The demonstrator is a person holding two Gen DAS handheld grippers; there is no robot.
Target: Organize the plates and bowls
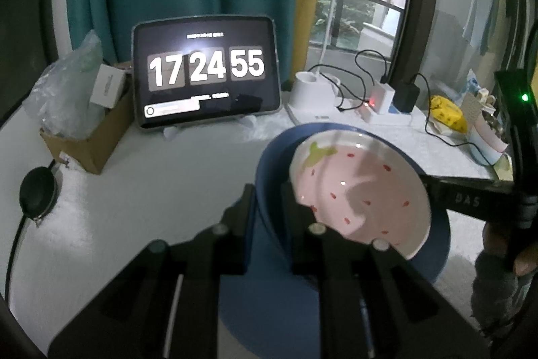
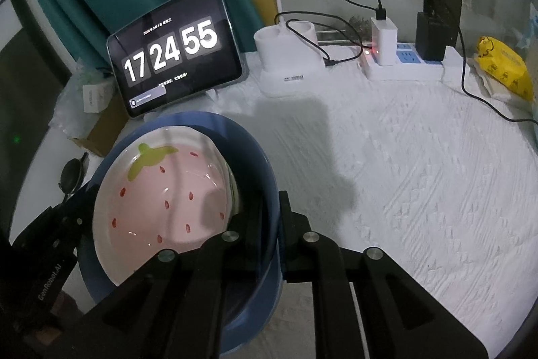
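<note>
Two grippers on one blue bowl (image 1: pixel 269 190), so we treat this as a shared carry. Left to right:

Far left, the cardboard box (image 1: pixel 90 143) and the tablet clock (image 1: pixel 205 69) sit at the back of the white tablecloth (image 1: pixel 151 190), well clear of the load.

Left gripper (image 1: pixel 265 201): jaws clenched on the bowl's left wall, one finger outside, one inside. Looks solid from its own camera.

Middle: the strawberry plate (image 1: pixel 359 190) lies tilted inside the blue bowl, leaning on the wall rather than flat. In the right wrist view there seem to be more dish rims stacked behind it; we can't count them.

Right gripper (image 2: pixel 269 224): jaws clamped on the bowl's right wall, same inside/outside pinch.

Far right, the power strip (image 2: pixel 403 63), its cables and a yellow pack (image 2: pixel 504 69) sit along the table's back edge.

We can't tell whether the bowl's base is touching the cloth.

How we'd do it well:
- Keep both grippers level with each other; any tilt and the plate slides or clinks.
- Move both as one, no twisting against each other, since the rim pinches are thin.
- Set the bowl down flat on open cloth, away from the cables.
- Release only once the base is fully seated.
</note>
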